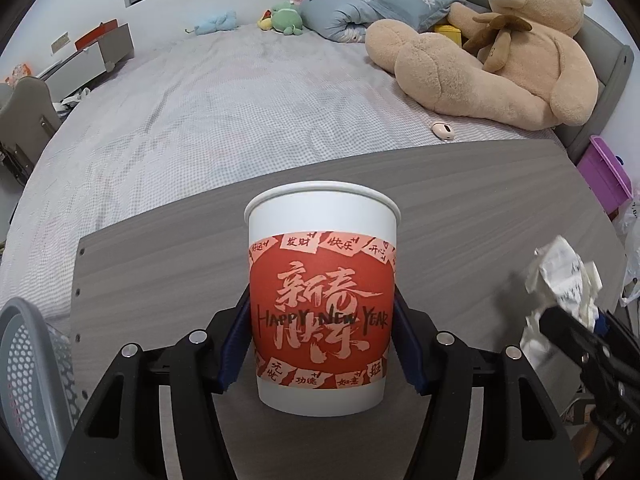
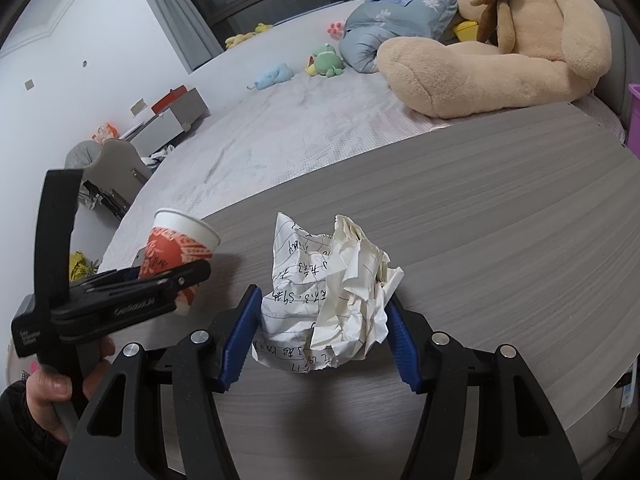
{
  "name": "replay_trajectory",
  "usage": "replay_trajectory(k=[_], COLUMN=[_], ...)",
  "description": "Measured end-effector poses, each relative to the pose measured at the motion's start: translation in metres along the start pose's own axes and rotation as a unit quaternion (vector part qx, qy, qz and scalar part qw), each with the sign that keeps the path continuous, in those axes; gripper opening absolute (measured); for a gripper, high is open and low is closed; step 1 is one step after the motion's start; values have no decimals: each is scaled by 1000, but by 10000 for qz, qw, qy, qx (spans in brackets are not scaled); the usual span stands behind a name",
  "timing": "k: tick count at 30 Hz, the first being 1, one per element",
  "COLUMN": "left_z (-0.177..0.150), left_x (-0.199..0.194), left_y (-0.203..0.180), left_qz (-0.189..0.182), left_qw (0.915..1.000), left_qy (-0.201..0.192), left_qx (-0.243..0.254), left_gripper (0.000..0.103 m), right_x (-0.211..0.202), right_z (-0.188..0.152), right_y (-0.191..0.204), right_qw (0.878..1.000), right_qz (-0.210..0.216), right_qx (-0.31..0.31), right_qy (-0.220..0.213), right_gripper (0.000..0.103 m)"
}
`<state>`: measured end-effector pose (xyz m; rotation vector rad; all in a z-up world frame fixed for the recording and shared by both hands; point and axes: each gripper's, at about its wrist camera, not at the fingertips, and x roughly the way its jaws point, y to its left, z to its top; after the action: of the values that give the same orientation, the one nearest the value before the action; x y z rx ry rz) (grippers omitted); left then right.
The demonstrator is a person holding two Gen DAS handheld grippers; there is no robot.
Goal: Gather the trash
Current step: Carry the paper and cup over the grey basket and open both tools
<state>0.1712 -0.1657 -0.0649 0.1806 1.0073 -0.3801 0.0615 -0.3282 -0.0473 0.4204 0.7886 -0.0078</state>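
A white paper cup point(image 1: 322, 240) with a red "Happy New Year" band stands upright between the blue pads point(image 1: 232, 344) of my left gripper point(image 1: 322, 300), which is shut on its sides low over the grey wood-grain table point(image 1: 480, 200). A crumpled ball of lined, handwritten paper point(image 2: 328, 292) is clamped in my right gripper point(image 2: 324, 296), just above the table point(image 2: 500, 220). In the right wrist view the cup point(image 2: 180, 240) and the left gripper point(image 2: 176, 280) are at the left, with a hand on the handle. The paper point(image 1: 564, 276) shows at the right of the left wrist view.
A grey mesh basket point(image 1: 28, 360) stands at the table's near left. Behind the table is a bed with a big teddy bear point(image 1: 500, 52), a folded quilt point(image 1: 360, 12), small plush toys point(image 1: 286, 18) and a small pink object point(image 1: 443, 130). A purple box point(image 1: 604, 172) sits to the right.
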Motion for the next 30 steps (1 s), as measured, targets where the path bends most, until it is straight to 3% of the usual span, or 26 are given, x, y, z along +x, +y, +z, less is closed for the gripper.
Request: replay_trajectory(k=[17,30], left_z=[-63,-107], left_x=[-67,-105], left_y=[62,119], left_qz=[183,377], left_qw=[9977,9933], left_qy=[-527,-709], left_qx=[-394,-827], left_gripper=[60,60], right_x=[3,4], right_z=[-15,-32], right_y=[63,122], right_qw=[9982,9941], right_qz=[145,447], right_qx=[-552,-938], right_qy=[189,322], right_gripper=[59,59])
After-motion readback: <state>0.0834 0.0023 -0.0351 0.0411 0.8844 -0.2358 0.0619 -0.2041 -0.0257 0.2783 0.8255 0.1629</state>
